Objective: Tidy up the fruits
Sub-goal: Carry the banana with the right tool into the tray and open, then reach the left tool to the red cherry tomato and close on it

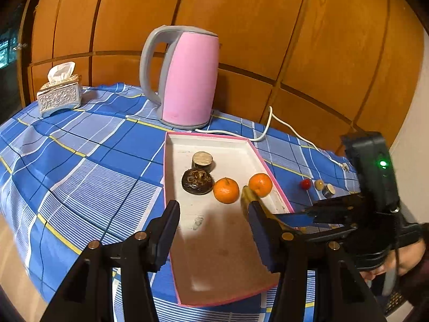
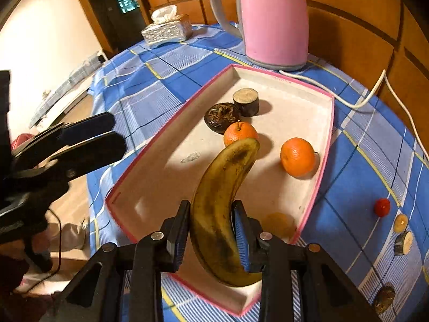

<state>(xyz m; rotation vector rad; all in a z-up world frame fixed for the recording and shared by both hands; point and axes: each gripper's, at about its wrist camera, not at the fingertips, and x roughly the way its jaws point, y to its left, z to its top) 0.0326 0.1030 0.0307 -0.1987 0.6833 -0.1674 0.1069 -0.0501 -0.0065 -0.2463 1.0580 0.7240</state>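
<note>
Two oranges [image 1: 226, 190] already lie in the tray [image 1: 171, 161] from my left view; my left fingers [image 1: 214, 230] hang apart, empty, over its near end. Only a banana tip [image 1: 248, 196] shows there.

Right view: my right fingers [image 2: 211, 237] clamp the banana [image 2: 222, 209] above the tray, unplaced. A red fruit [image 2: 382, 207] waits on the worktop [image 2: 348, 177], far right; pieces beside it are unclear.
</note>
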